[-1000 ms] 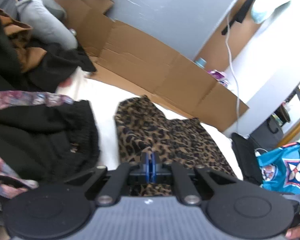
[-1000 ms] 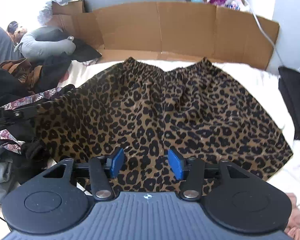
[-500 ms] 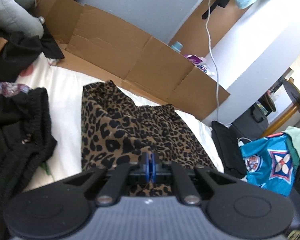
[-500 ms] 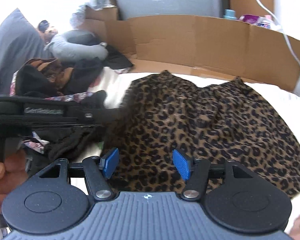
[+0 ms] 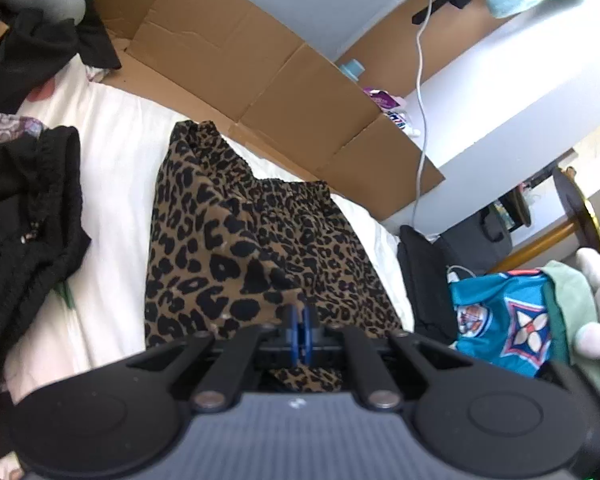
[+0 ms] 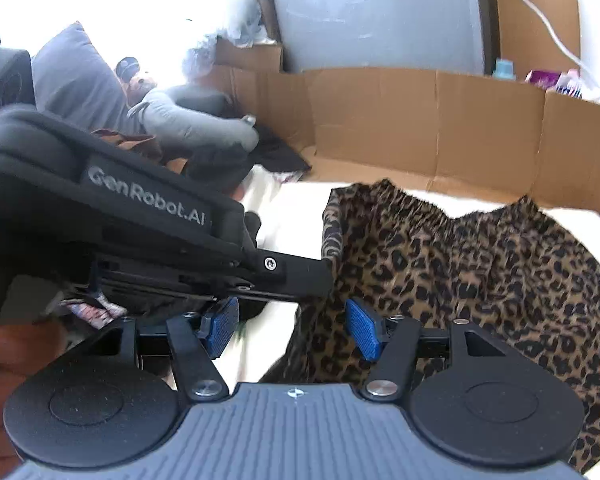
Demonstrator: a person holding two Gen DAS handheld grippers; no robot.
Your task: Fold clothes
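Observation:
A leopard-print skirt lies on the white bed sheet, its left part folded over toward the right. My left gripper is shut on the skirt's hem and holds that edge lifted above the rest of the fabric. In the right wrist view the skirt spreads to the right, and the left gripper reaches in from the left, clamped on the raised edge. My right gripper is open just above the sheet and the skirt's near edge, with nothing between its blue pads.
A pile of black and patterned clothes lies to the left on the bed. Cardboard panels line the far edge. A teal patterned garment and a black bag sit to the right. A hand holds the left gripper.
My left gripper has carried the skirt's left edge rightward over the rest, narrowing the skirt. The right gripper has swung left and stayed open.

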